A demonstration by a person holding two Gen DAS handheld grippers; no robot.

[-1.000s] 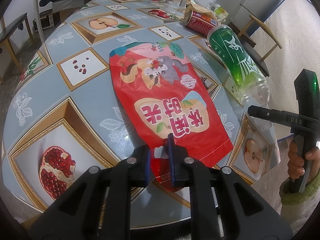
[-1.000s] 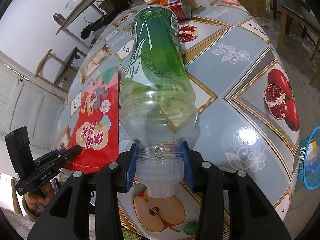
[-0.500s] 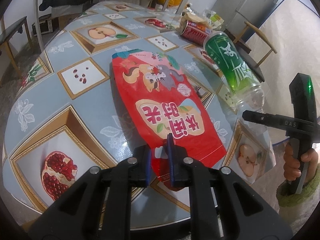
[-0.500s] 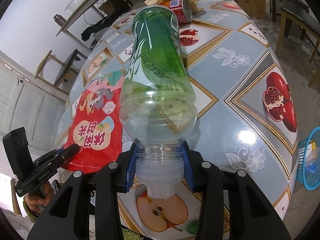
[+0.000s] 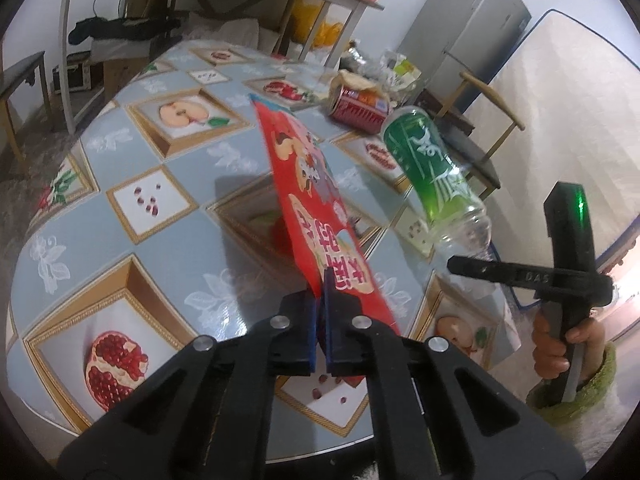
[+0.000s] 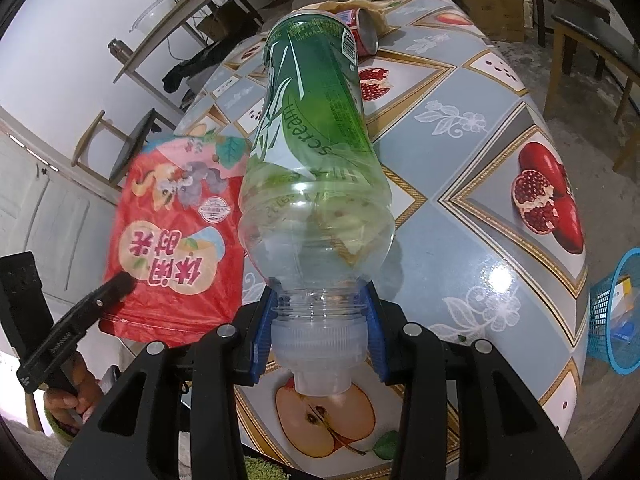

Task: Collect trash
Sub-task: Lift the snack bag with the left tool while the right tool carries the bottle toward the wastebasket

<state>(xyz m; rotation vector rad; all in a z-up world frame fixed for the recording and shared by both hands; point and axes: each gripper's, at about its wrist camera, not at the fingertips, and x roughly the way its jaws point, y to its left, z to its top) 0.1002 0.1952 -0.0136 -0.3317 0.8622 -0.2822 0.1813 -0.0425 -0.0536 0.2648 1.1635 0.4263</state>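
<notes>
The red snack bag [image 5: 316,200] is pinched at its bottom edge by the left gripper [image 5: 319,312], blue pads clamped tight on the foil with no gap showing. The bag is up off the table [image 5: 120,208], standing nearly edge-on in the left camera, running from the jaws up toward 12 o'clock, with its shadow on the tablecloth at about 10 o'clock from the pads. In the right camera the same bag [image 6: 176,232] shows its printed face, sitting at 9 o'clock from the bottle.

The plastic bottle [image 6: 316,152] with the green label is gripped by the right gripper [image 6: 320,332], pads squeezed on either side of the neck just above the white cap, which points back at the camera. The bottle's base aims toward 12 o'clock. From the left camera the bottle [image 5: 436,180] sits at 2 o'clock, with the right gripper [image 5: 456,265] and the hand [image 5: 560,344] in a green fuzzy sleeve at 3 to 4 o'clock.

Further out, a red can [image 5: 356,108] lies on its side on the table at 12 to 1 o'clock, with crumpled paper just behind it. A blue basket [image 6: 616,316] stands on the floor at 3 o'clock in the right camera, some stuff inside.
</notes>
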